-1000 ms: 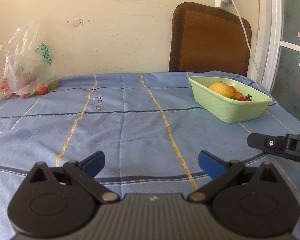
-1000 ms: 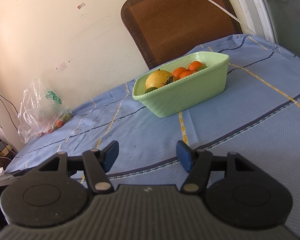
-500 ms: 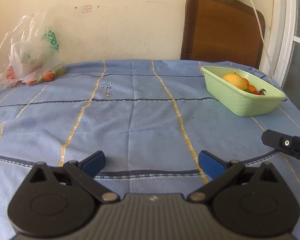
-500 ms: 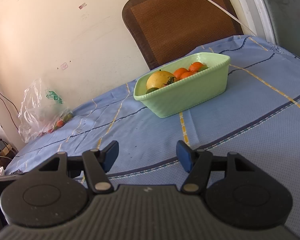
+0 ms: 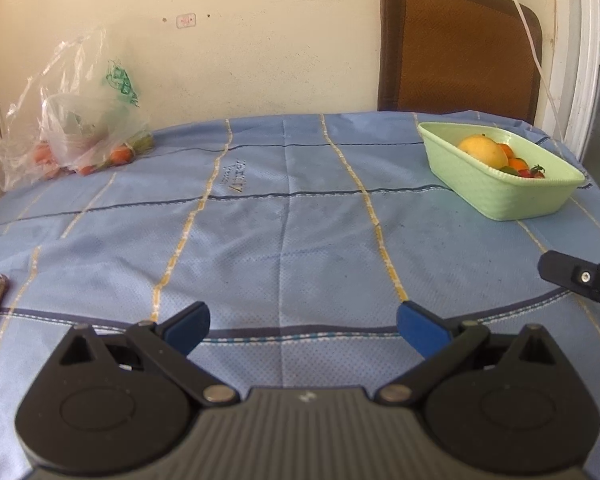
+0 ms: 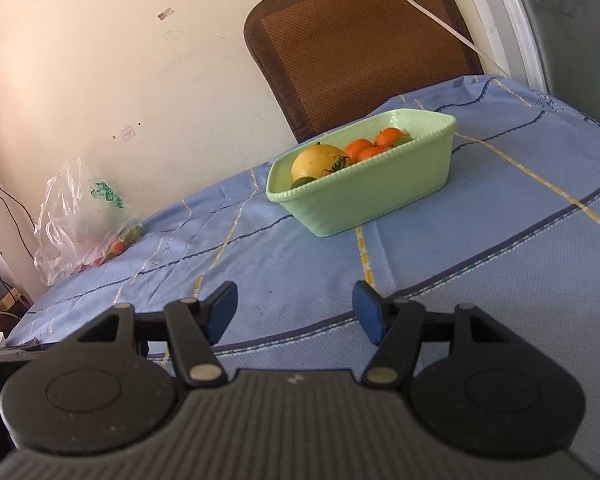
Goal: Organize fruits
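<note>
Jaws apart, empty; green basket (image 6: 364, 196) holds mixed fruit.

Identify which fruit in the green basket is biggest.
The yellow citrus fruit, at the basket's end toward the plastic bag, dwarfs the small orange tangerines beside it.

Yellow lettering on the tablecloth (image 5: 236, 178) is too blurred to read.

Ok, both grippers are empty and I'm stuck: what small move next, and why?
Probably advance the left gripper, jaws open, toward the plastic bag: fruit is still inside it, while the green basket already holds some.
</note>
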Available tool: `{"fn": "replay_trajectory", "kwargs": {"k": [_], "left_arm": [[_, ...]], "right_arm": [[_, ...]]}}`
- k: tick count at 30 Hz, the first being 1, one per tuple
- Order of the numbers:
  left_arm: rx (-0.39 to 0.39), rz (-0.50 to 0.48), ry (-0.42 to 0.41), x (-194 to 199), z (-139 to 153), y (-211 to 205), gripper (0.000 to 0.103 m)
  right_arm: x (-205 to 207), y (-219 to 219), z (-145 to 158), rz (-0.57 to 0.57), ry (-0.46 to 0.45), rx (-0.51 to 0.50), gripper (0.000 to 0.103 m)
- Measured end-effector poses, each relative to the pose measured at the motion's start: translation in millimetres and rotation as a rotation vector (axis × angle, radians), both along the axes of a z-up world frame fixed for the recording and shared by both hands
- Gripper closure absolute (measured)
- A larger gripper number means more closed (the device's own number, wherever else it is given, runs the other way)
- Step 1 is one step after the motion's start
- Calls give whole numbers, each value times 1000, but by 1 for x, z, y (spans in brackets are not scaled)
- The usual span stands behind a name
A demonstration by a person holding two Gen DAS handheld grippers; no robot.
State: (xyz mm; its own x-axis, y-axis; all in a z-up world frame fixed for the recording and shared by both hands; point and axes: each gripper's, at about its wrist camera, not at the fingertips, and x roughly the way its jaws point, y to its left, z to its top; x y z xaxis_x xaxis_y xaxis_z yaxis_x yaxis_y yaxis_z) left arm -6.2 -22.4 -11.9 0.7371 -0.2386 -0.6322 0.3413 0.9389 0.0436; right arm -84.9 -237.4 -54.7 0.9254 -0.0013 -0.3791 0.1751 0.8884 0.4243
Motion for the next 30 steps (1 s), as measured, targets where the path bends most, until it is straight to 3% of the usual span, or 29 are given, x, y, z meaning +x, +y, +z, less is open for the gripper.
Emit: {"fn": "replay_trajectory", "kwargs": {"k": [7, 14, 22, 30], "left_arm": [[32, 6, -38, -8, 11, -3, 0], [37, 10, -53, -15, 22, -3, 0], [10, 32, -73, -17, 37, 4, 0], [31, 67, -113, -18, 43, 7, 0]], "right_arm": [[-9, 0, 3, -7, 31, 43, 37], [-16, 8, 22, 18, -17, 30, 30], [-25, 18, 39, 37, -76, 0, 29], [-24, 21, 40, 42, -79, -19, 29]]}}
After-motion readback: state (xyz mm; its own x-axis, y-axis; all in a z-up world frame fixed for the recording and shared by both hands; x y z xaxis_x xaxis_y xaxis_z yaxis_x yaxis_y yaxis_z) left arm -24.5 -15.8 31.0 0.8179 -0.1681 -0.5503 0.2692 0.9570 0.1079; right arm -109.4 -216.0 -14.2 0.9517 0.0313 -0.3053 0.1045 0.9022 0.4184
